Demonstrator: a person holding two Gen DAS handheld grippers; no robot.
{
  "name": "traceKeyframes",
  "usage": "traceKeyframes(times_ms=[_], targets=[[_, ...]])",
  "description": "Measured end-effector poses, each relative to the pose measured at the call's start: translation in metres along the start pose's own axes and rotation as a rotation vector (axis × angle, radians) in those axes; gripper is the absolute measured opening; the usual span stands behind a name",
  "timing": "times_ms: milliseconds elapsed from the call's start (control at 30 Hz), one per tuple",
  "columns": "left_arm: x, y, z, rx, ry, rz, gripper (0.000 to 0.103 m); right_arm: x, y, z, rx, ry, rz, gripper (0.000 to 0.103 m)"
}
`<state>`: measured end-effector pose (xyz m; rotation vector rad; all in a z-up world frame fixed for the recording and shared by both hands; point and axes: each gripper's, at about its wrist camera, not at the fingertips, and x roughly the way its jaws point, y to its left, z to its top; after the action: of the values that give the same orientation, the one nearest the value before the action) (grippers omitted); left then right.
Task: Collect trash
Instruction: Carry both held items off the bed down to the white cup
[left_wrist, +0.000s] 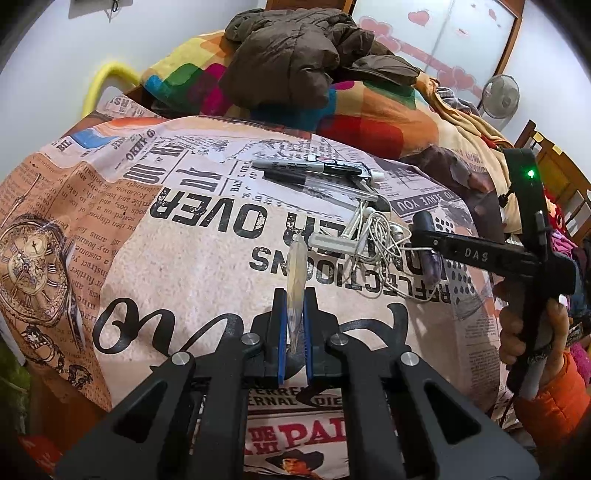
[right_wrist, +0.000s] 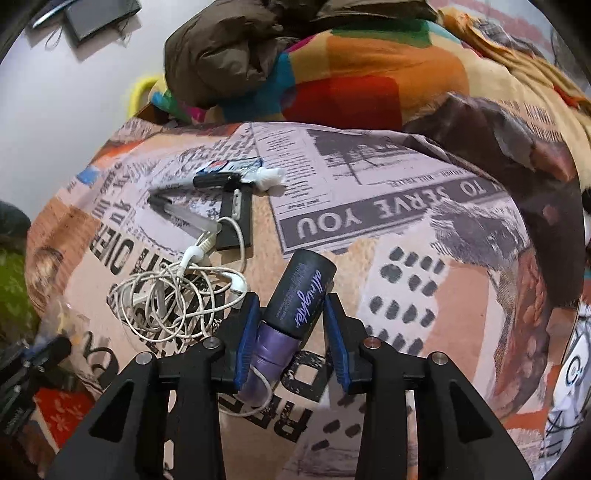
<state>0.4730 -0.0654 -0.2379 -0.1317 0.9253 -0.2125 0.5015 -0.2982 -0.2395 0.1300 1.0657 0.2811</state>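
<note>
My left gripper (left_wrist: 294, 300) is shut on a thin clear plastic wrapper (left_wrist: 297, 258) that sticks up between its blue pads, above the newspaper-print cloth (left_wrist: 184, 240). My right gripper (right_wrist: 293, 301) is shut on a purple tube with a black cap (right_wrist: 303, 288), which points away from the camera. The left wrist view shows the right gripper (left_wrist: 424, 229) from the side at the right, with the purple tube (left_wrist: 432, 267) hanging under it. A hand in an orange sleeve (left_wrist: 528, 332) holds it.
Tangled white earphones (right_wrist: 177, 295) lie just left of the right gripper. Beyond them lie markers (left_wrist: 314, 168), a small white-capped tube (right_wrist: 266, 177) and a flat black piece (right_wrist: 236, 221). A brown jacket (left_wrist: 295, 55) on a colourful blanket fills the back; a fan (left_wrist: 500, 96) stands far right.
</note>
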Motion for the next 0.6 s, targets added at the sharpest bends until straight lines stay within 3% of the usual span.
traceKeyframes(times_ms=[100, 233, 600], targets=[[-0.001, 0.000, 0.000, 0.003, -0.004, 0.003, 0.007, -0.012, -0.010, 0.001, 0.033, -0.012, 0.039, 0.033], [-0.002, 0.001, 0.000, -0.002, -0.004, 0.003, 0.007, -0.013, -0.019, 0.008, 0.052, -0.030, -0.025, 0.033], [0.003, -0.001, 0.000, -0.005, 0.007, 0.002, 0.007, 0.004, -0.008, 0.019, 0.120, -0.016, 0.078, 0.033]])
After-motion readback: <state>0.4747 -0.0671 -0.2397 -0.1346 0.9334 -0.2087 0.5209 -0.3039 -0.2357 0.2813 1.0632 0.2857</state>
